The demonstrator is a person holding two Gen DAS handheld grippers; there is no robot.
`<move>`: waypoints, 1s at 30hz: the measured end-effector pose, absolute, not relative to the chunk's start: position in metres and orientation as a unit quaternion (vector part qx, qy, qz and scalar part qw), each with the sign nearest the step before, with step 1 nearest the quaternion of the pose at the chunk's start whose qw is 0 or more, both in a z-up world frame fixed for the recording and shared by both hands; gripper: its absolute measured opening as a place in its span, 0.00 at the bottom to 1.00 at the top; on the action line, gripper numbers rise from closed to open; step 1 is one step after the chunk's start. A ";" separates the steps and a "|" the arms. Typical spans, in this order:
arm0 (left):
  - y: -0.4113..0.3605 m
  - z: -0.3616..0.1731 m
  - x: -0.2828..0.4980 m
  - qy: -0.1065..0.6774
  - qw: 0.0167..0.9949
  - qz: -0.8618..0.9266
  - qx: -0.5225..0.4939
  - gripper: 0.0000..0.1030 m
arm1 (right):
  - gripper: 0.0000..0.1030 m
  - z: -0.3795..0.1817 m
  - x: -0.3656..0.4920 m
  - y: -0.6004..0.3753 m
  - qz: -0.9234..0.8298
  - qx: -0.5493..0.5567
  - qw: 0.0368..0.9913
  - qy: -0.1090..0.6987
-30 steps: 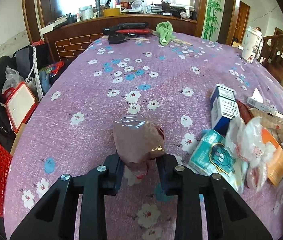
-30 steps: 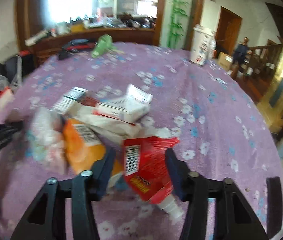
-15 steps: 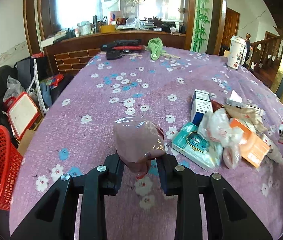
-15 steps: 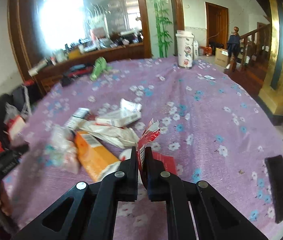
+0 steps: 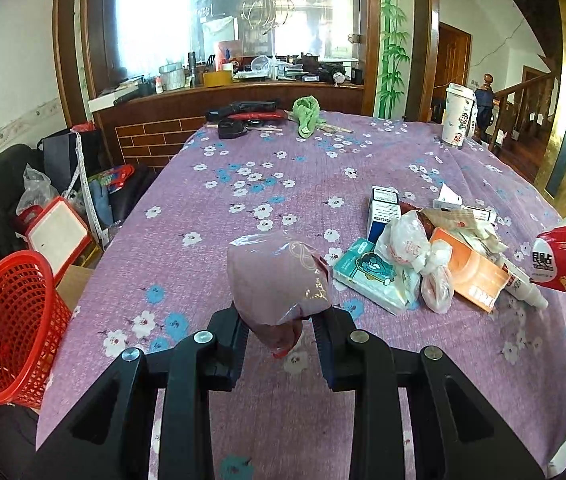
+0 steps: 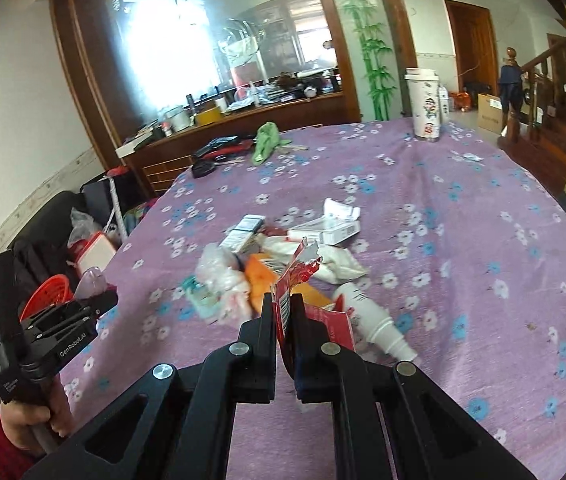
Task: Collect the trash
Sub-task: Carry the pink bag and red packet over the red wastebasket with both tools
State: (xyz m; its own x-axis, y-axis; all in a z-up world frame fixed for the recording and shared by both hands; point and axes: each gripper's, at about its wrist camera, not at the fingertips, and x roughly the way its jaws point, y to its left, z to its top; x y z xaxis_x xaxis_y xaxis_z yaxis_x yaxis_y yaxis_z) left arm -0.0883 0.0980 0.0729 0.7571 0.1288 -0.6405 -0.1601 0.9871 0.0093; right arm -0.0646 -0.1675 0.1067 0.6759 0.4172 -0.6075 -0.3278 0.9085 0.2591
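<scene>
Both grippers are now lifting: left gripper (image 5: 279,322) clamping plastic bag (image 5: 279,280), right gripper (image 6: 283,312) newly pinching red wrapper (image 6: 297,276), basket (image 5: 11,324) waiting at nine o'clock.

Black angular gripper (image 5: 279,328) arms, silver screws (red sleeve (image 6: 1,438)).

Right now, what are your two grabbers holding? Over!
Left gripper shut on clear plastic bag. Right gripper shut on red wrapper. Trash pile on table; red basket at left, unobstructed.

- clear pinkish plastic bag (image 5: 279,280), crumpled, held upright off the table
- red torn wrapper (image 6: 297,280), pinched upright
- trash pile (image 5: 423,256) on purple cloth
</scene>
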 end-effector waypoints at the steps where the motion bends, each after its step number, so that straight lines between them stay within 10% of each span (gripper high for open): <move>1: 0.098 0.074 -0.090 0.338 0.938 0.078 -0.021 0.28 | 0.06 0.107 -0.067 -0.164 0.207 0.062 0.913 0.347; 30: 0.110 0.085 -0.132 0.302 0.947 0.107 -0.011 0.28 | 0.06 0.108 -0.096 -0.087 0.273 0.010 0.888 0.368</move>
State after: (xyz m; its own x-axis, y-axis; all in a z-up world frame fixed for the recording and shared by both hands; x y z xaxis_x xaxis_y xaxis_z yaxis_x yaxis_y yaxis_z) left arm -0.1324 0.1104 0.0849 0.7951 0.1957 -0.5740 -0.2095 0.9769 0.0428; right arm -0.0957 -0.0868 0.1085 0.5791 0.4933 -0.6491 -0.4784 0.8503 0.2193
